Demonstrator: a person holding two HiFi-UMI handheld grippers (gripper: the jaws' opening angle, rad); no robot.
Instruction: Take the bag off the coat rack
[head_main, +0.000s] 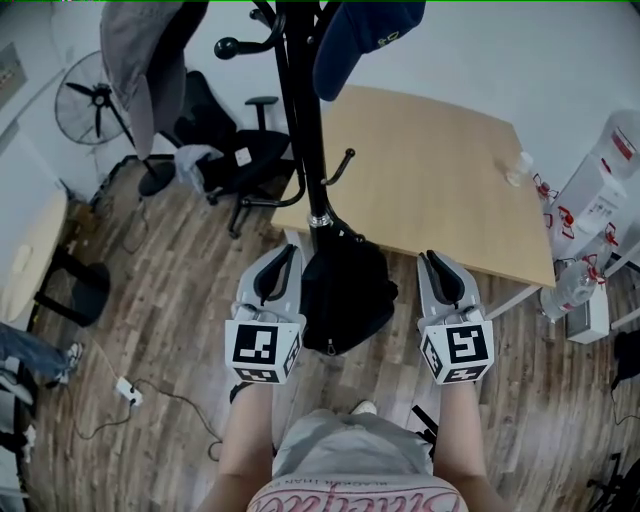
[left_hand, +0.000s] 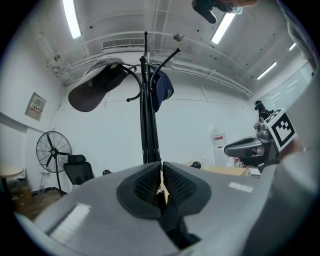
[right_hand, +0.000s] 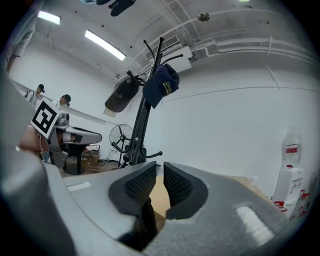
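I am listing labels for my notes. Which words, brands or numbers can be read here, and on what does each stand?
No text reads clearly.
Navy cap: yellow print, too small to read.
Shirt: red lettering, cut off and blurred.
Wall sign: too small.
White bottle: red label, blurred.

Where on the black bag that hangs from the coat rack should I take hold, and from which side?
Probably at the top of the black fabric bag, where it narrows against the black metal coat rack pole. Come from the person's side, from above: the bag's body hangs free there, and its hook is hidden.
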